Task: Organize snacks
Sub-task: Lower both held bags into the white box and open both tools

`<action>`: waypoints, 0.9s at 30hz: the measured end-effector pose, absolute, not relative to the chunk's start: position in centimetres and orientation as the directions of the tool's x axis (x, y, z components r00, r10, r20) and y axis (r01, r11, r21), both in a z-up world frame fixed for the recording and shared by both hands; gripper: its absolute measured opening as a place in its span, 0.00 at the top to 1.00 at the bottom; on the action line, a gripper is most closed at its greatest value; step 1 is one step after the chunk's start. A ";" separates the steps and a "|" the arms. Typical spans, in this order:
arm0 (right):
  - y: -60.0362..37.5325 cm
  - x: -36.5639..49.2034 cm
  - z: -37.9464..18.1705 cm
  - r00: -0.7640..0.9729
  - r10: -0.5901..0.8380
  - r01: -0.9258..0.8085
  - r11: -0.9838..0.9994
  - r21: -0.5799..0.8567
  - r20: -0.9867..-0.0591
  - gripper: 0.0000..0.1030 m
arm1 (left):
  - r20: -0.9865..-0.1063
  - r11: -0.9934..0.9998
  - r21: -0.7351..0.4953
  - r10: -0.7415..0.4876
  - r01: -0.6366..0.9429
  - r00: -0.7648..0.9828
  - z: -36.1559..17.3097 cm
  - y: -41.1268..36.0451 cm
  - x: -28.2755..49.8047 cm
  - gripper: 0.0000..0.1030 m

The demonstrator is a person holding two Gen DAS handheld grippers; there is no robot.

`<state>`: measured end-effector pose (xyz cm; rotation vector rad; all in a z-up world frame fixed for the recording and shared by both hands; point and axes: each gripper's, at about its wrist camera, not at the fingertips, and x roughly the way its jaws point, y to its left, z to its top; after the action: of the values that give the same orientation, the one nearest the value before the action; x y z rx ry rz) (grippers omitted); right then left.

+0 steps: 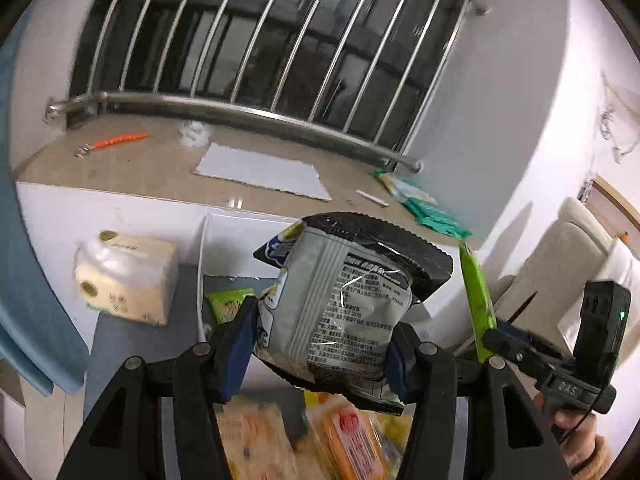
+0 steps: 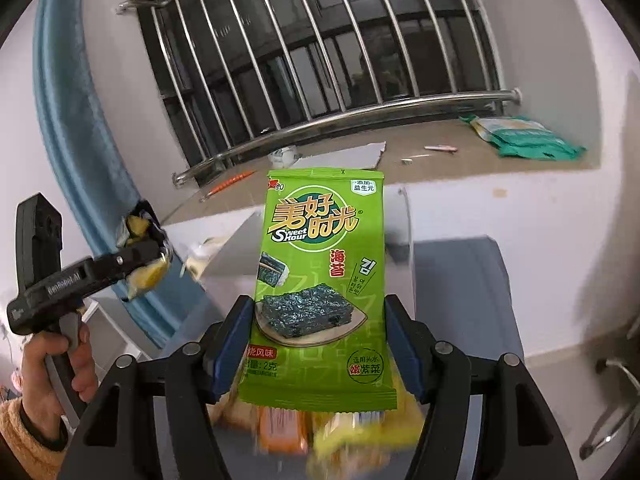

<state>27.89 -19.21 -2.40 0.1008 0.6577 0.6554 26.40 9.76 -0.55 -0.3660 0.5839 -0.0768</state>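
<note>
My left gripper (image 1: 322, 344) is shut on a black and silver snack bag (image 1: 344, 300), held up in the air with its printed back facing me. My right gripper (image 2: 320, 340) is shut on a green Sweet Hour seaweed packet (image 2: 320, 280), held upright. In the left wrist view the green packet (image 1: 476, 292) shows edge-on at the right, in the right gripper (image 1: 496, 340). In the right wrist view the left gripper (image 2: 152, 256) is at the left with its bag (image 2: 142, 256). Below both lie blurred orange and yellow snack packs (image 1: 348, 436) (image 2: 288, 428).
A white bin wall (image 1: 240, 240) stands ahead with a green packet (image 1: 228, 304) inside. A tissue pack (image 1: 128, 276) sits left on the grey surface (image 1: 132, 344). The windowsill (image 1: 168, 168) holds a white sheet (image 1: 260, 172), an orange tool (image 1: 116, 142) and teal bags (image 2: 524, 136). A railing (image 1: 240, 114) runs behind.
</note>
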 end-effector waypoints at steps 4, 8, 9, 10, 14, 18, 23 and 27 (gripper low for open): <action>-16.6 33.5 -1.7 0.603 0.548 -0.515 0.822 0.242 -0.579 0.32 | -0.596 0.948 -0.310 -0.132 -0.075 0.792 -1.2 10.3 31.6 0.42; -15.1 37.0 -2.2 0.573 0.550 -0.509 0.820 0.263 -0.607 0.29 | -0.648 0.956 -0.278 -0.113 -0.096 0.753 -3.0 10.1 34.7 0.21; -14.5 38.0 -2.5 0.561 0.543 -0.506 0.822 0.260 -0.625 0.22 | -0.688 0.958 -0.256 -0.086 -0.130 0.720 -3.6 10.3 35.5 0.09; -14.2 38.6 -2.9 0.562 0.514 -0.495 0.837 0.234 -0.648 0.04 | -0.714 0.957 -0.249 -0.079 -0.147 0.695 -4.0 10.5 35.8 0.00; -14.7 38.1 -2.9 0.594 0.472 -0.479 0.858 0.185 -0.651 0.00 | -0.698 0.964 -0.212 -0.034 -0.162 0.715 -4.5 11.2 34.6 0.00; -16.6 36.7 -2.2 0.620 0.494 -0.474 0.855 0.210 -0.610 0.00 | -0.692 0.962 -0.221 -0.041 -0.158 0.721 -4.3 11.3 32.8 0.00; -18.5 34.7 -0.9 0.633 0.527 -0.477 0.842 0.252 -0.567 0.00 | -0.654 0.969 -0.212 -0.045 -0.126 0.755 -2.1 10.4 29.2 0.00; -20.2 31.7 0.4 0.647 0.565 -0.501 0.821 0.274 -0.512 0.00 | -0.606 0.974 -0.213 -0.074 -0.072 0.792 -0.6 9.1 24.6 0.00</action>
<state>31.68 -20.19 0.38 0.1112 0.6195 0.6077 24.64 9.12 -0.61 -0.2307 0.6579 -0.0012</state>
